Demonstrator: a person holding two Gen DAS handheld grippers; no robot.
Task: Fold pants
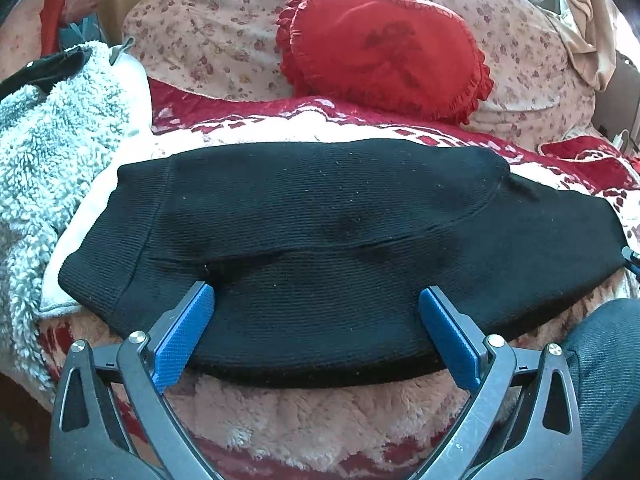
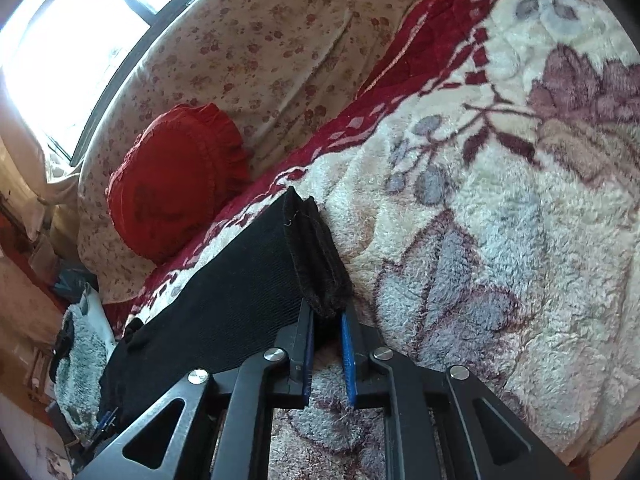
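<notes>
A pair of black ribbed-knit pants [image 1: 320,240], already doubled into a long thick band, is being laid out across a plush cream-and-red floral blanket [image 2: 500,200] on a bed, in front of a red frilled cushion [image 1: 384,48]. The left claw [image 1: 316,320] is being held wide open over the near edge of the band, its blue pads either side of the cloth and nothing gripped. At the band's far right end, the right claw [image 2: 326,320] is being kept nearly closed around the stacked, fleece-lined edge; whether the pads are actually pressing the fabric cannot be told. The knit is judged soft, limp and fairly bulky, light enough to be lifted but likely to sag and slide apart in layers unless all thicknesses are pinched together. A hold at the end corners, through every layer, is being suggested for the next fold.
</notes>
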